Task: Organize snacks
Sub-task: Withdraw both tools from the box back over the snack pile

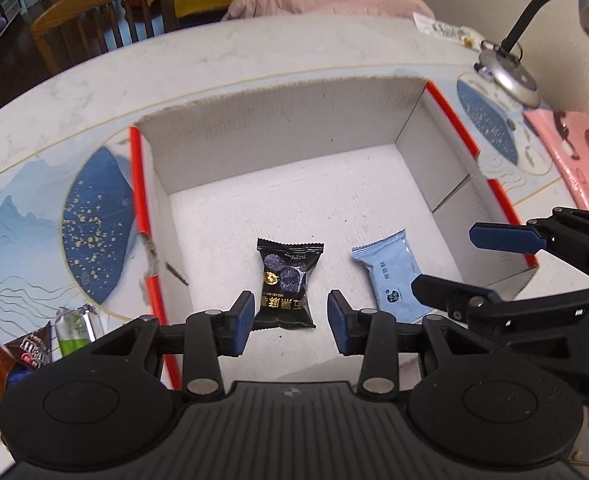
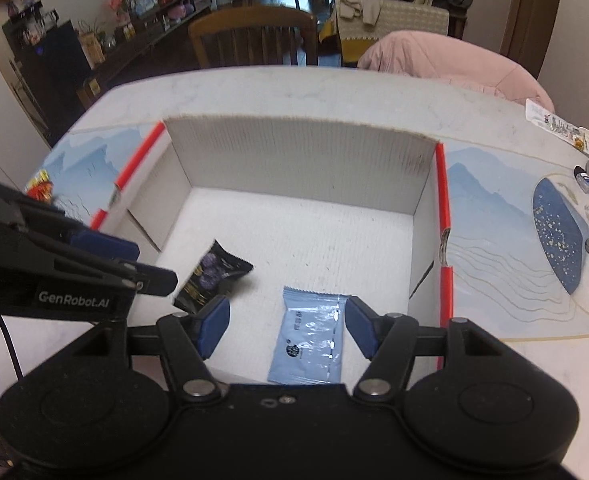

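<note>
Lying flat on the white floor of the open cardboard box [image 1: 278,136], two snack packets sit side by side but apart — a black packet [image 1: 286,280] and a light blue packet [image 1: 394,276]. In the left wrist view the black one's long axis runs from the near side toward the far wall, its crimped ends near and far; the blue one runs the same way, slightly slanted. Over the black packet hangs the left gripper [image 1: 290,322], jaws spread and clear of the wrapper, nothing pinched. Above the blue packet [image 2: 308,340] the right gripper [image 2: 288,330] is the same — jaws spread wider than the packet, not touching it. Each gripper reaches into the other's view from the side, so the left one covers a corner of the black packet [image 2: 214,276] in the right wrist view. Outside the box, on the desk [image 1: 174,64], more snack wrappers [image 1: 34,344] lie at the left edge, with a lamp [image 1: 510,72] and a pink sheet [image 1: 574,156] at the right. A wooden chair [image 2: 254,36] stands beyond the desk.
</note>
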Tool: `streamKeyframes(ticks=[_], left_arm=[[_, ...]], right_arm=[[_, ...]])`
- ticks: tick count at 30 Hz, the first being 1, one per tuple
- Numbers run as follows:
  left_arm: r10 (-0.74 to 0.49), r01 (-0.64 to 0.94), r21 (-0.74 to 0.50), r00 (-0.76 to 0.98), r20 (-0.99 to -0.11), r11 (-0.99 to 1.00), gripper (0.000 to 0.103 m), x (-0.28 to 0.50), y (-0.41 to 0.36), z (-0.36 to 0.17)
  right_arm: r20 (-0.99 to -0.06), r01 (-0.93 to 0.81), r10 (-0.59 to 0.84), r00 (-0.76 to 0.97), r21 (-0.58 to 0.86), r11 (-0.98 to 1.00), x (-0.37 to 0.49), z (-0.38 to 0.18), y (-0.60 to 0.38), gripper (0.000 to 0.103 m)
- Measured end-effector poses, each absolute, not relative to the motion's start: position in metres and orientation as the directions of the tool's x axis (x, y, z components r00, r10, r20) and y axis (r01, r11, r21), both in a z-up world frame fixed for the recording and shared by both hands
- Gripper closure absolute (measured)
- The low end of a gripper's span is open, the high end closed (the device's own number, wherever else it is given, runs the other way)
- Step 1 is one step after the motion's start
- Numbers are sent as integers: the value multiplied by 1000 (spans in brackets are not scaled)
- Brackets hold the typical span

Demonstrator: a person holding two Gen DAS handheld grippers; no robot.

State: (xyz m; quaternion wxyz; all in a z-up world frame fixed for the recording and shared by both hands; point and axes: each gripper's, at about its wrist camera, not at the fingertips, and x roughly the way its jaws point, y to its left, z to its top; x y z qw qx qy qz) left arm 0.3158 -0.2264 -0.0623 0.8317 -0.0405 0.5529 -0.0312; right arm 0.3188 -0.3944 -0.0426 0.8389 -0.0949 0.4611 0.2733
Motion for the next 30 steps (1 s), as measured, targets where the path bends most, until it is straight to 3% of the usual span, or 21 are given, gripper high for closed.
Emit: streamKeyframes(ticks=[11,19,22,30], left_arm=[[-109,-12,-133,507,-855,991,64,269,-195,-26],[-130,11,-156,606,-785,988,56,225,-157,-1],[-123,9,-153,637,-761,988,47,205,-137,4],[-111,-5,-151,659,-744,988,44,161,-86,-1]], right_arm=[[-740,-558,448,502,119,821,282,-3,-378,28],[-681,-574,497,538,136,807,248,13,-348,18],[-658,-576,517,548,151,803,234,15,-335,17],[-618,-588,561,551,190,786,203,11,-292,4]])
